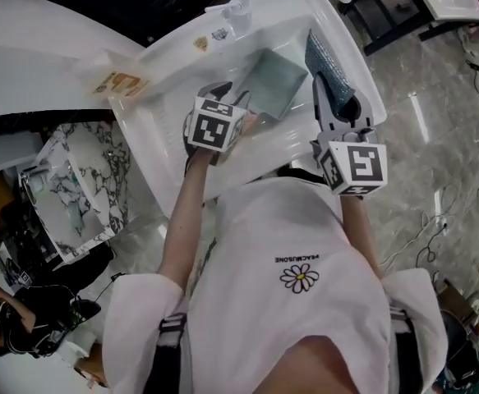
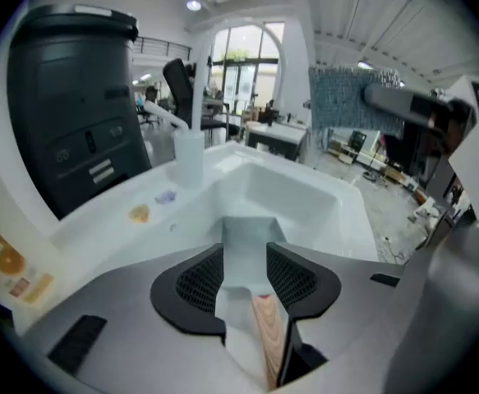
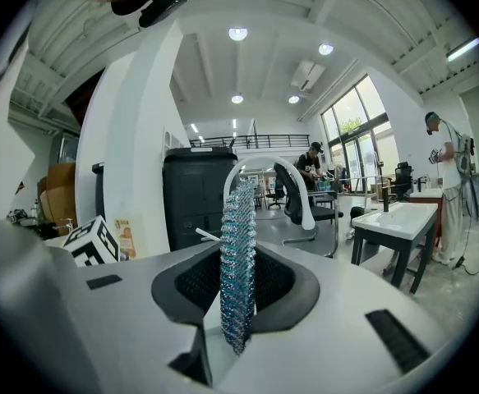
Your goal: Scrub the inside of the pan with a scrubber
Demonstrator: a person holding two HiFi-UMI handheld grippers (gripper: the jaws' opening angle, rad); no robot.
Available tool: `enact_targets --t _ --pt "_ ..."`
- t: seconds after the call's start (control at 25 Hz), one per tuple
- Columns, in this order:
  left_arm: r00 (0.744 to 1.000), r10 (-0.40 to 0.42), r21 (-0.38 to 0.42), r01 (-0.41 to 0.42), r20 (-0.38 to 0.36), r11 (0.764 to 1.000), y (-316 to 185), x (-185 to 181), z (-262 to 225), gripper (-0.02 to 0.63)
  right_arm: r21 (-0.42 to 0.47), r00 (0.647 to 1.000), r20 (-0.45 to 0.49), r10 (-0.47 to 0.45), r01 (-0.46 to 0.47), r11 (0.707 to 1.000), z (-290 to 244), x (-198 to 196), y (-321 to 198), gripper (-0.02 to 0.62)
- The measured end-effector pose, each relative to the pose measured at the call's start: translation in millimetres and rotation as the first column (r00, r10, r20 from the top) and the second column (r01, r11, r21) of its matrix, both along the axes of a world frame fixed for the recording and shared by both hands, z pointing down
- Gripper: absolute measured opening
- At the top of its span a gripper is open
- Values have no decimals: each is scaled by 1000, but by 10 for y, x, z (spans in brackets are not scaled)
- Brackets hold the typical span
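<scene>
Far left, on the white counter (image 1: pixel 50 48): an orange-printed packet (image 1: pixel 117 83). Next, a white sink (image 1: pixel 161 109) lying at a slant across the head view, with a white tap (image 1: pixel 241 8) at its far rim. Inside the basin, toward the far end: a square grey-green pan (image 1: pixel 276 84), tilted, its wooden handle (image 2: pixel 265 335) pointing back toward the person. Just left of the pan, the left gripper (image 1: pixel 241 112), angled down into the basin and clamped on that handle. In the left gripper view, handle filling the gap between the two black pads, pan body beyond the tips, basin behind. Further right, the right gripper (image 1: pixel 338 105), roughly level over the sink's right rim, clenched on a blue-green sparkly mesh scrubber (image 1: pixel 329 64). In the right gripper view, scrubber standing on edge between the pads and reaching well past them. From the head view, scrubber just right of the pan. Far right: grey tiled floor (image 1: pixel 436 121) with loose cables (image 1: pixel 436 220).
</scene>
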State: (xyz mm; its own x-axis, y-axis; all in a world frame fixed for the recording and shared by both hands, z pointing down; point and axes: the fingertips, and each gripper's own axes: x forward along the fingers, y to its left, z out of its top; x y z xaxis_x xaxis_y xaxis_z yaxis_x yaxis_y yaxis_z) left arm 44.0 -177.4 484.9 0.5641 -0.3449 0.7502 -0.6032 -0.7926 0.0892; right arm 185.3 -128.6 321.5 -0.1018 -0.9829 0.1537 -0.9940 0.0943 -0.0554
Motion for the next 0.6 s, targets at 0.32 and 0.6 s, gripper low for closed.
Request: enact_targets --t 0.32,0.6 --pt "983 83 -271 -36 162 962 646 -180 729 202 -50 1000 7 17 -17 999 164 71 95 57" --pt "940 145 -347 -30 310 937 880 -422 1004 203 -80 1000 20 13 -11 997 279 84 112 58"
